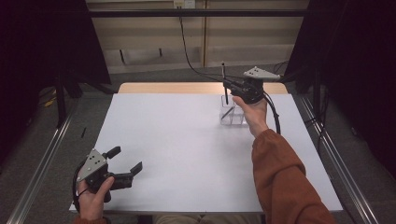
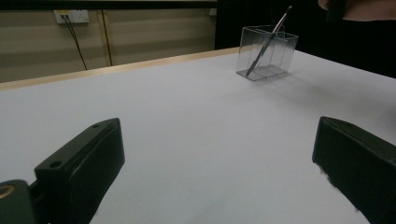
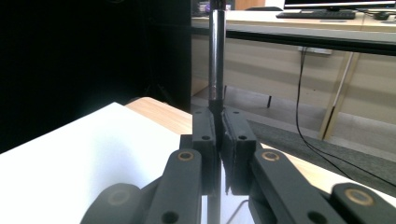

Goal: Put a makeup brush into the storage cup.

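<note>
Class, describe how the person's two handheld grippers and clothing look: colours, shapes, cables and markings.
Both grippers are black. The left gripper and the right gripper each carry a grey three-cornered plate dotted with small holes. Their fingers are blocky black pads, joined by links with brass-coloured pivot rings. A black cable trails from the right gripper. The right arm wears a rust-orange sleeve.

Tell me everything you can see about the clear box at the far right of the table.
The clear box looks like transparent plastic, open at the top, and an inner wall seems to split it into compartments. It stands upright on the white table, near the far edge on the right side. One thin dark pen leans slanted inside it, its tip rising above the rim. The right gripper is just above the box, shut on a second dark pen held upright.
</note>
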A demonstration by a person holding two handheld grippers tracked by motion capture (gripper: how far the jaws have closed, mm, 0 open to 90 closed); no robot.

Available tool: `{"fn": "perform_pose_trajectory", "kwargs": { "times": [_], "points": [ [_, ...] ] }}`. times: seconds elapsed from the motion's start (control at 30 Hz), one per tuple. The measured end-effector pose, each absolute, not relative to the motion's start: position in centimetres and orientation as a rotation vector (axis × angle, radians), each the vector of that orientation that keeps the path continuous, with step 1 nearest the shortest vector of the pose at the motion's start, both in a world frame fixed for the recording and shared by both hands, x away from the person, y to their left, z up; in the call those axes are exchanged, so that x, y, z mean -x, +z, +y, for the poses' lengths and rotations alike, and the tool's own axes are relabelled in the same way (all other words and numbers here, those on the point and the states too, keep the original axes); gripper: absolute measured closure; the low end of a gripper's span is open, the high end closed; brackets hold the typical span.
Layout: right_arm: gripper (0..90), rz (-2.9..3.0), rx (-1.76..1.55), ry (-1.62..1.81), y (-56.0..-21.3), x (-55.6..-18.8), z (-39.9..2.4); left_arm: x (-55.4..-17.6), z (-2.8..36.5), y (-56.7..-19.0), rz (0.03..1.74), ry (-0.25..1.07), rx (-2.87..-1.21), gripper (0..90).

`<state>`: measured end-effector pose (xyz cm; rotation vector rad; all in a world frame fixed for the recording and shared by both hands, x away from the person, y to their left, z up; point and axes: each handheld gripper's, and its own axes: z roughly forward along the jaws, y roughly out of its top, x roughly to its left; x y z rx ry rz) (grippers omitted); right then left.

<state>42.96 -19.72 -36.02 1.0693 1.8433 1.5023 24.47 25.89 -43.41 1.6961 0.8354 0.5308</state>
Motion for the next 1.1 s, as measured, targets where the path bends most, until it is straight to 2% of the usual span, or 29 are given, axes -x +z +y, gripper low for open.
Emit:
{"fn": "perform_pose_trajectory", "kwargs": {
  "times": [1.1],
  "points": [
    [84.8, 1.869, -1.078, 1.454, -38.3, -43.7, -18.9, -24.6, 25.8, -43.4, 0.834, 0.533, -1.709, 2.4]
  ]
}}
